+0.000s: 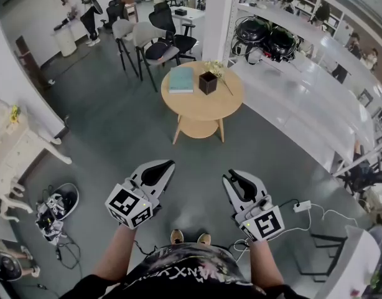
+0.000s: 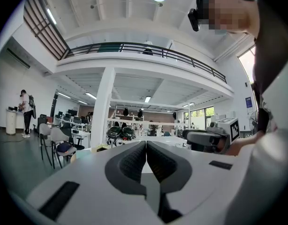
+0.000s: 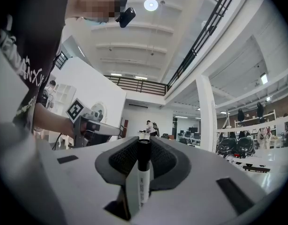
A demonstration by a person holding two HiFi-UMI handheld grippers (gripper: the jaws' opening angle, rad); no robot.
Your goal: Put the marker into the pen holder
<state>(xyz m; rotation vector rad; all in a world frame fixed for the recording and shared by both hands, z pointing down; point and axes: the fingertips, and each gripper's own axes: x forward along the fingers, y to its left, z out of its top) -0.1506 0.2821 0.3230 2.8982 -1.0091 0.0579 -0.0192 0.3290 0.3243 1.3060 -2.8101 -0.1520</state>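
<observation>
My right gripper [image 3: 144, 146] is shut on a white marker [image 3: 140, 182] with a black cap; the marker stands upright between the pads, cap end outward. In the head view the right gripper [image 1: 231, 177] is held level in front of my body, and the marker is hidden there. The left gripper [image 2: 146, 146] is shut with nothing between its pads, level beside the right one [image 1: 166, 165]. The dark pen holder [image 1: 208, 82] stands on a round wooden table [image 1: 203, 108] some way ahead of both grippers, with a few yellowish flowers beside it.
A teal book [image 1: 181, 80] lies on the round table. Office chairs [image 1: 155, 45] stand behind it. A long white desk [image 1: 303, 98] runs along the right. Cables and gear [image 1: 54, 209] lie on the floor at left, a power strip [image 1: 302, 205] at right.
</observation>
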